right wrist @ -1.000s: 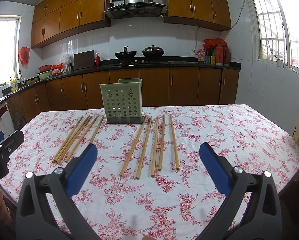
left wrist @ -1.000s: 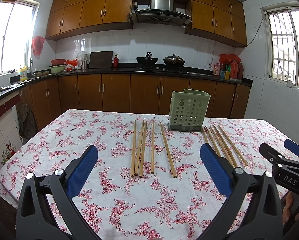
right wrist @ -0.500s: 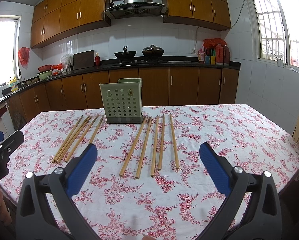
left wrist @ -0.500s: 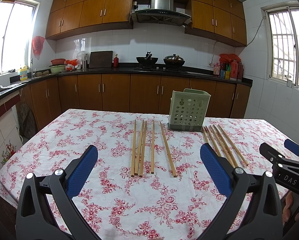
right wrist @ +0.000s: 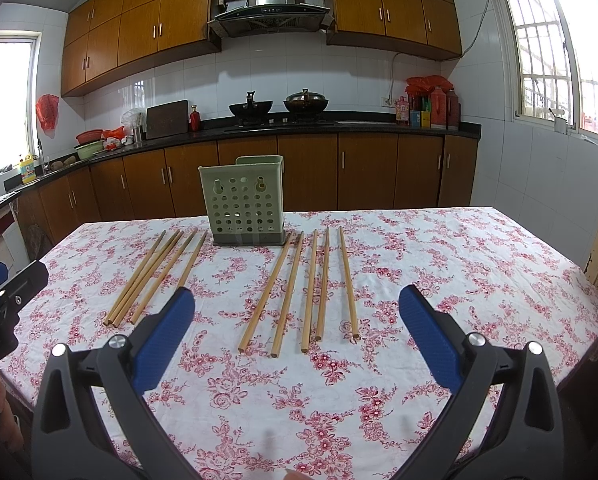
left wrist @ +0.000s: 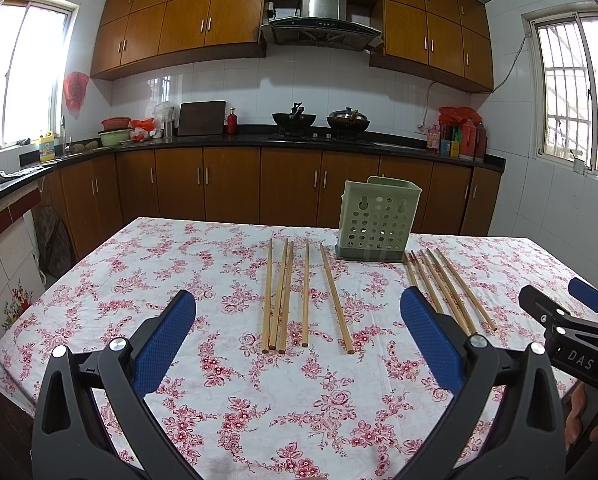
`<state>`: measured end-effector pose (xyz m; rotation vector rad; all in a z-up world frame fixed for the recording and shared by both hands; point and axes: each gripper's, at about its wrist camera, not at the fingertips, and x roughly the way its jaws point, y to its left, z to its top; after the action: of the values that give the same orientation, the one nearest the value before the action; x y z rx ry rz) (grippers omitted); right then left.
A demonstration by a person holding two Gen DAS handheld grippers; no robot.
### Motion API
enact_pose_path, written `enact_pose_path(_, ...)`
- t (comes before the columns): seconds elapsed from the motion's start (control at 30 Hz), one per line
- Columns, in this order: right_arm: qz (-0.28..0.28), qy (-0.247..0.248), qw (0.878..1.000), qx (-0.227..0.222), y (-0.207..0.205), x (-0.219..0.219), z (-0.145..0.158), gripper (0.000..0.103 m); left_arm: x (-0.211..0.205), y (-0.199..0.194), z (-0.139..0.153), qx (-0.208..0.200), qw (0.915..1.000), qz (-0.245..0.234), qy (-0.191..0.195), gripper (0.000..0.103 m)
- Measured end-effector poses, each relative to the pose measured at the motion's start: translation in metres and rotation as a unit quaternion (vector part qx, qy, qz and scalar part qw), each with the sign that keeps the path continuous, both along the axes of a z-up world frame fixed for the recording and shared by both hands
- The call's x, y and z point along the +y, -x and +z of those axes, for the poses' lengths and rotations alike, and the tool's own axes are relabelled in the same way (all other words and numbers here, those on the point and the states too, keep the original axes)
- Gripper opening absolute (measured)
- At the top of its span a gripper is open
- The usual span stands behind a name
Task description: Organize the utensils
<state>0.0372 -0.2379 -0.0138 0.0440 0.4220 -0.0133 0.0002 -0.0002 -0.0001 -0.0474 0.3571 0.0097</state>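
Note:
A pale green perforated utensil holder (left wrist: 379,220) (right wrist: 245,202) stands upright toward the far side of a table with a floral cloth (left wrist: 147,280) (right wrist: 459,272). Several wooden chopsticks (left wrist: 285,294) (right wrist: 155,276) lie flat to its left, and several more chopsticks (left wrist: 449,288) (right wrist: 311,290) lie to its right. My left gripper (left wrist: 298,332) hovers open above the near table edge, short of the left group. My right gripper (right wrist: 297,330) is open too, short of the right group. Neither holds anything. In each view the other gripper shows at the frame edge.
Wooden kitchen cabinets (left wrist: 227,188) and a dark counter with a stove and pots (left wrist: 319,122) run behind the table. A tiled wall and window (right wrist: 551,48) stand to the right. A person's fingers (left wrist: 579,408) show at the lower right of the left wrist view.

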Motion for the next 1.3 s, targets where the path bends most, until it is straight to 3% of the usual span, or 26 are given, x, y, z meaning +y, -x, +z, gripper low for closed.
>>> enact_pose_path(1.03,-0.003,-0.002,1.0,0.007,-0.004,-0.003,-0.003,0.099,-0.001,-0.002,-0.005,0.006,1.0,0.006,-0.004,0.101)
enact_pose_path(1.17,-0.011,-0.011,1.0,0.026,-0.02,-0.012,-0.008,0.099,0.005,-0.016,-0.01,0.023,0.9995,0.02,-0.008,0.101)
enact_pose_path(1.3,-0.017,-0.007,0.998,0.061,-0.043,-0.02,-0.016,0.099,0.012,-0.038,-0.015,0.065,0.9967,0.04,-0.027,0.101)
